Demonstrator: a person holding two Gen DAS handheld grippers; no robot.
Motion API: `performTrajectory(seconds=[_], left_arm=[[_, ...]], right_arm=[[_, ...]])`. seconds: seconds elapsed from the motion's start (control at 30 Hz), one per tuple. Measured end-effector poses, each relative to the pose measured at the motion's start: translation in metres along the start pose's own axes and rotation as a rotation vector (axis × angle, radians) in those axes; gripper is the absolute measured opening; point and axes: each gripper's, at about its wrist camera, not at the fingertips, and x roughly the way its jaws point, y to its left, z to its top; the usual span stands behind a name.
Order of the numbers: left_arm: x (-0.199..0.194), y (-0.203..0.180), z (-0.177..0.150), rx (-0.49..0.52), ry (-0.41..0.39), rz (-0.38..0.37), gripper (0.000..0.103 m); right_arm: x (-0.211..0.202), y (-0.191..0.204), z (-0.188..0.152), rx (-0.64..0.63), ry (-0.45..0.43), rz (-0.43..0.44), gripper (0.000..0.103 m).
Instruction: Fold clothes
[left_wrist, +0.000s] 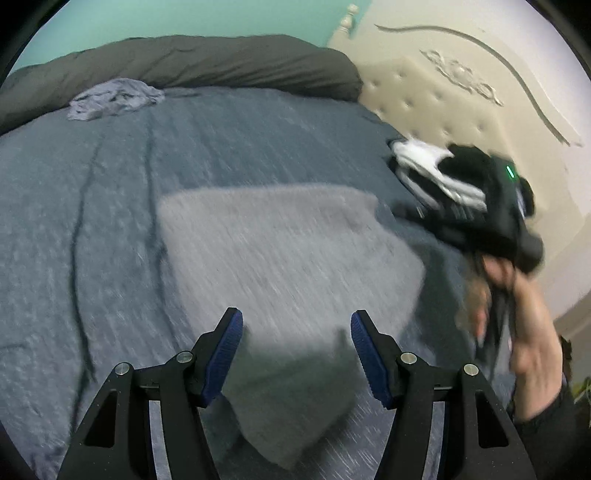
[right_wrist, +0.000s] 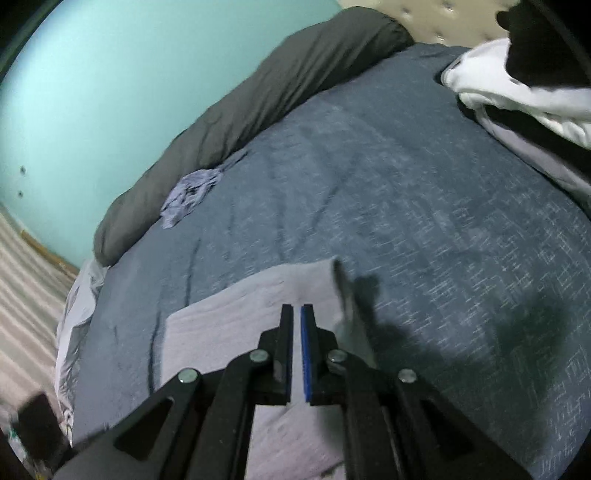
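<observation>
grey cloth (left_wrist: 280, 254) lies flat, squared on bed (left_wrist: 92, 221) | crumpled garment (left_wrist: 114, 98) left by pillow (unfolded) | left gripper (left_wrist: 297, 354) wide, empty | right gripper (right_wrist: 297, 354) nearly closed, apparently holding nothing

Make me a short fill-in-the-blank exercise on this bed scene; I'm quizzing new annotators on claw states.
1. The left claw is ____.
2. The right claw is ____.
3. The folded grey garment lies on the blue-grey ____.
4. The crumpled lavender garment lies beside the dark ____ comforter.

Missing words: open; shut; bedspread; grey
</observation>
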Motion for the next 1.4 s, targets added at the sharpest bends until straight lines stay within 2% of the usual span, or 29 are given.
performTrajectory(seconds=[0.27, 0.43, 0.57, 0.7, 0.87, 0.93, 1.07, 1.13, 1.27, 1.4], left_arm=[[0.054, 0.018, 0.057, 0.05, 0.049, 0.073, 0.065], [0.092, 0.033, 0.059, 0.048, 0.112, 0.117, 0.065], [0.104, 0.043, 0.048, 0.016, 0.132, 0.1, 0.064], [0.099, 0.031, 0.06, 0.027, 0.121, 0.089, 0.065], [0.093, 0.017, 0.075, 0.042, 0.106, 0.077, 0.065], [0.095, 0.008, 0.086, 0.054, 0.109, 0.056, 0.065], [0.122, -0.017, 0.112, 0.097, 0.148, -0.007, 0.065], [0.139, -0.024, 0.117, 0.091, 0.196, -0.043, 0.065], [0.166, -0.034, 0.121, 0.122, 0.262, -0.019, 0.064], [0.185, -0.031, 0.122, 0.113, 0.292, -0.003, 0.063]], right_arm=[[0.007, -0.002, -0.022, -0.021, 0.068, -0.015, 0.004], [0.008, -0.009, -0.029, -0.035, 0.082, -0.027, 0.003], [0.009, -0.017, -0.033, -0.048, 0.086, -0.041, 0.001], [0.008, -0.022, -0.035, -0.039, 0.087, -0.039, 0.001], [-0.011, -0.015, -0.031, -0.051, 0.021, -0.031, 0.001], [-0.013, -0.017, -0.034, -0.041, 0.024, -0.021, 0.001], [-0.012, -0.021, -0.043, -0.015, 0.031, 0.0, 0.002], [-0.013, -0.02, -0.044, -0.018, 0.028, 0.001, 0.002], [-0.012, -0.021, -0.044, -0.021, 0.031, 0.002, 0.002], [-0.009, -0.022, -0.044, -0.027, 0.035, 0.001, 0.002]])
